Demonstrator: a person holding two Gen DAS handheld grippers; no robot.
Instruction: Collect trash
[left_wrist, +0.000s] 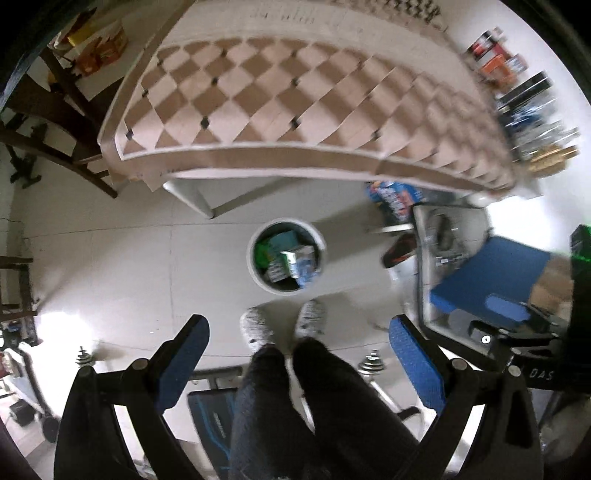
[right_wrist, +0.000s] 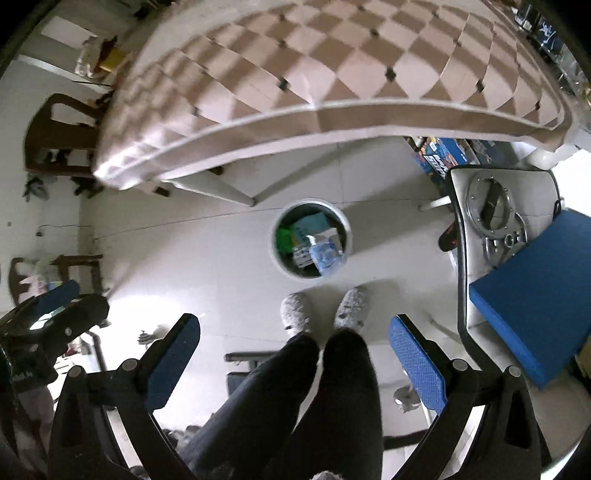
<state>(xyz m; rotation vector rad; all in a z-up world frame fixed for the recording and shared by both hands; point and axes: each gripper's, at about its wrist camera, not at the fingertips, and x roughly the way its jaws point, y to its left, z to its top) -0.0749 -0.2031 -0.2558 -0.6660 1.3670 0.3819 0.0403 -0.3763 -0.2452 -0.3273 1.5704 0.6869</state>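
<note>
On the floor straight ahead, beyond the feet, stands the bin (left_wrist: 287, 254), holding trash; both grippers (left_wrist: 297, 363) (right_wrist: 293, 360) hang empty, jaws wide, equally near.

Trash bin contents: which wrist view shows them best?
Right wrist view: the bin is sharper, with the plastic bottle and cartons distinct. Left wrist view shows the same bin smaller and motion-blurred.

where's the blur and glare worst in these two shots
Left wrist view: motion blur smears the right side, around the blue cushion and shelf clutter; white glare on the floor at lower left. Right wrist view: the checkered brown tablecloth blurs at its left end, the round white trash bin stays fairly sharp.
</note>
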